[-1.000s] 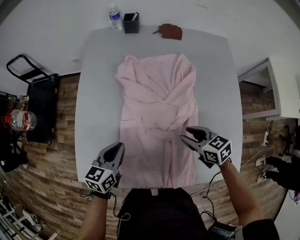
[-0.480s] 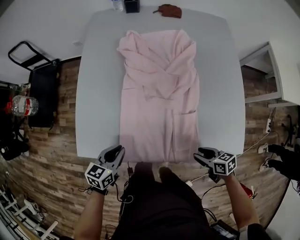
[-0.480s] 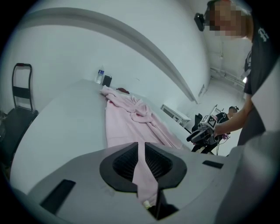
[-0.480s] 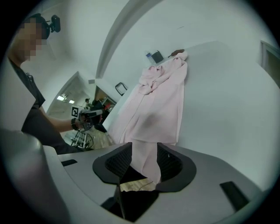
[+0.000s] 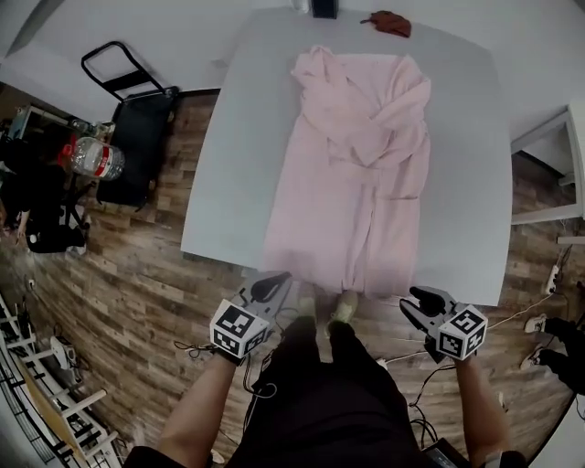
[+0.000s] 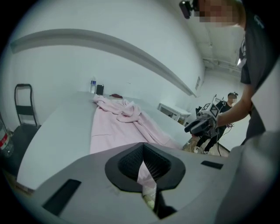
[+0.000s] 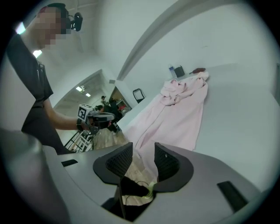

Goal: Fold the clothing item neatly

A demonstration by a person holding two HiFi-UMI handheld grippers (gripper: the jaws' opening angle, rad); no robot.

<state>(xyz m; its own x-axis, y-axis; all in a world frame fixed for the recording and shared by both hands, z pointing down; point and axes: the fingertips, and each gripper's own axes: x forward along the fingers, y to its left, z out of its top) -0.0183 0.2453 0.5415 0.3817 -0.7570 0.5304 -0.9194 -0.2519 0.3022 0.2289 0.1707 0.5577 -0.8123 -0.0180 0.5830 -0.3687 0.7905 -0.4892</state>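
A shoe (image 5: 343, 311) on the wood floor (image 5: 137, 302) marks the person's stance at 6 o'clock of the head view. Both forearms reach forward and slightly outward, with the grippers tipped downward and their marker cubes up. At 7 o'clock the left gripper (image 5: 273, 284) has its jaws pressed together, with nothing seen clamped. At 5 o'clock the right gripper (image 5: 420, 299) has its jaws apart and empty. Both hang just off the near edge of the table (image 5: 228, 183).

The pink robe (image 5: 356, 174) lies toward 12 o'clock from them, its hem at that edge between the two grippers. It runs lengthwise down the table, sleeves folded in across its front and collar at the far end.

Only the gripper views show pink cloth through each jaw gap, and each shows the other gripper off to its side. They also show a bottle (image 6: 92, 85) upright at the far edge. Beside it lies a brown item (image 5: 386, 23).
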